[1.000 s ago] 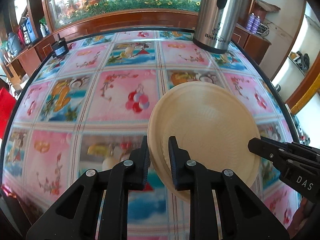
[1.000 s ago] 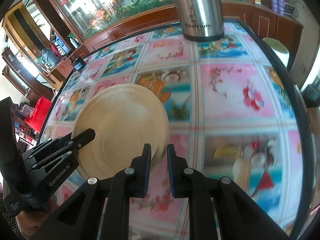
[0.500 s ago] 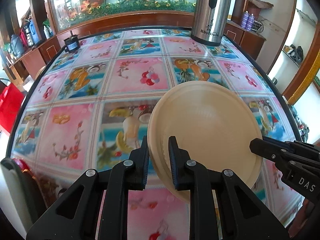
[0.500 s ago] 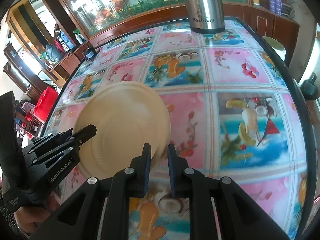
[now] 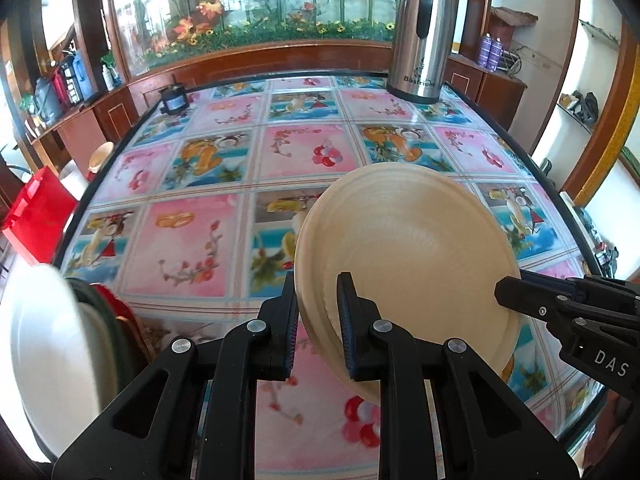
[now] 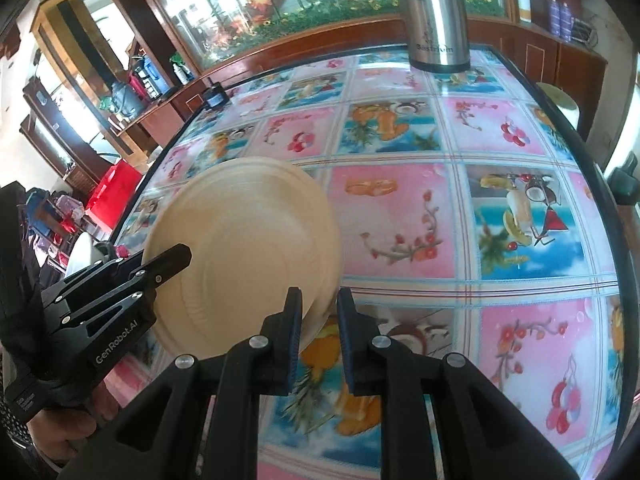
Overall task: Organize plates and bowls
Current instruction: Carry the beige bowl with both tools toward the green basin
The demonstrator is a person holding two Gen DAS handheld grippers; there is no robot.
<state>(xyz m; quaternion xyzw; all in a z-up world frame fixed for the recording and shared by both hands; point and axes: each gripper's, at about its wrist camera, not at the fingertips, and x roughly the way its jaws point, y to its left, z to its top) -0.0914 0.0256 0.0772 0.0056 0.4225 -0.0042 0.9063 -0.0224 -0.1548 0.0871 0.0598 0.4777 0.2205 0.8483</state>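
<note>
A steel flask (image 5: 420,40) with a black handle and lid stands upright near the far right corner of the table (image 5: 200,240), which is covered in a glossy cloth of pink and blue fruit-and-flower squares. A small black jar (image 5: 174,100) sits by the far left corner. Beyond the far edge runs a wooden cabinet (image 5: 260,60) fronted with a glass case of artificial flowers (image 5: 208,8). Off the left edge stands a red box (image 5: 36,216). Two purple bottles (image 5: 491,50) rest on a sideboard to the right.
</note>
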